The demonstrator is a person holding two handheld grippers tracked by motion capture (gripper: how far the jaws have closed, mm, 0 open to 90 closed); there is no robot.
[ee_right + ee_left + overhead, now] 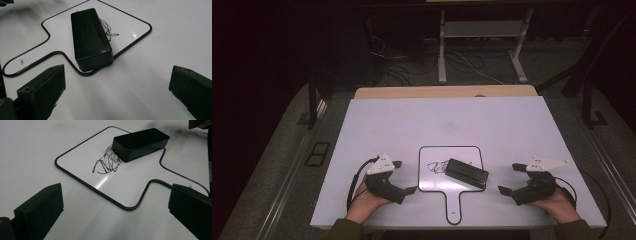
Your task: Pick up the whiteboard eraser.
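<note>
Both hand-held grippers, left point(406, 177) and right point(508, 178), rest on the bench point(377, 125) with jaws apart, empty. Black eraser point(466, 173) lies on the small whiteboard point(432, 184), at 3 o'clock of the scribble point(436, 166). Step looks like pre-grasp; next: close on eraser, wipe.

Two black claws point(402, 176) point(507, 178), grey three-cornered top plates, black trailing cables, olive sleeves point(346, 230).
</note>
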